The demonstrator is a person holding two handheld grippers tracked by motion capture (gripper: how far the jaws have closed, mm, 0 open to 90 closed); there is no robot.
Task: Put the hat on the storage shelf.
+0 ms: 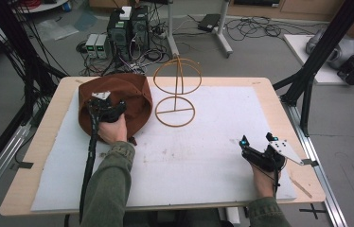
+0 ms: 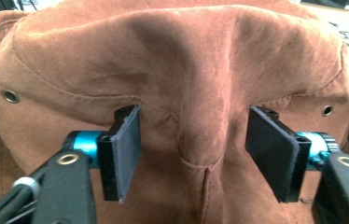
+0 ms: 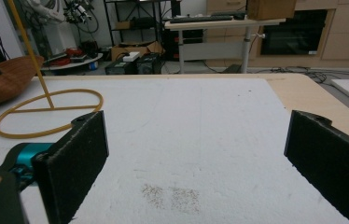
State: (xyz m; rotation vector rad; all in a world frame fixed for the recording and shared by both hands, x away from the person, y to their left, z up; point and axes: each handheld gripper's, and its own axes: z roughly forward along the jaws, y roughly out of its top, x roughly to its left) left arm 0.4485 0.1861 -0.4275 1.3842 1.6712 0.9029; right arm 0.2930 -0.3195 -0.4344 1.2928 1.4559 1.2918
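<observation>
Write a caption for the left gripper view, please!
Left gripper straddles the raised crease of a brown hat, pads not yet pressing.

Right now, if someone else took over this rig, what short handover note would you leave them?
Left gripper: on the brown hat, jaws either side of a raised fold on its crown, pads not yet pressing.
Right gripper: open, holding nothing, low over the white mat at the near right.
Wire hat stand: upright beside the hat, bare.
Done: left gripper placed on the hat.
Left: probably pinch, lift, set the hat on the stand.
</observation>
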